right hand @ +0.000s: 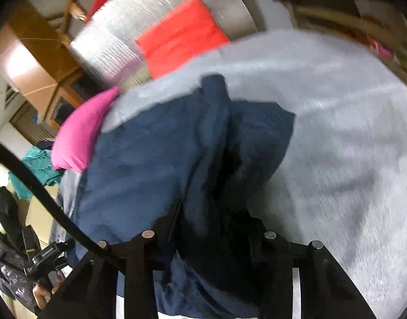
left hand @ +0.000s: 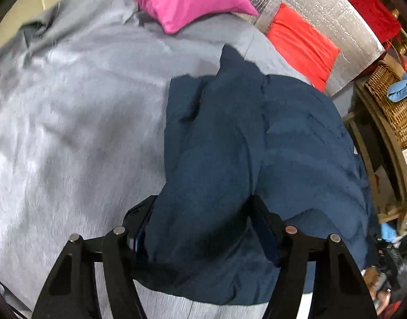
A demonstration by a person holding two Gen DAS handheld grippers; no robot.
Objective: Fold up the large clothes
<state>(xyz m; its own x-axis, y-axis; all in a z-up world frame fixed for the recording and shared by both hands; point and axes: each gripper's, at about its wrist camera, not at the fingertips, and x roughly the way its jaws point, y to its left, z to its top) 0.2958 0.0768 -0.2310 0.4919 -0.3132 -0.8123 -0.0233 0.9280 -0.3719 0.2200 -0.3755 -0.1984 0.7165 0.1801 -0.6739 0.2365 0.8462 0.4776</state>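
Observation:
A large navy blue garment lies bunched on a grey sheet that covers the bed. My left gripper is shut on a thick fold of the navy garment, which fills the space between its fingers. In the right wrist view the same navy garment hangs in folds. My right gripper is shut on another bunch of it, and the cloth hides its fingertips. The right wrist view is blurred by motion.
A pink pillow and a red cushion lie at the head of the bed against a silver padded panel. A wicker basket stands on a wooden shelf at the right. Teal cloth lies beside the bed.

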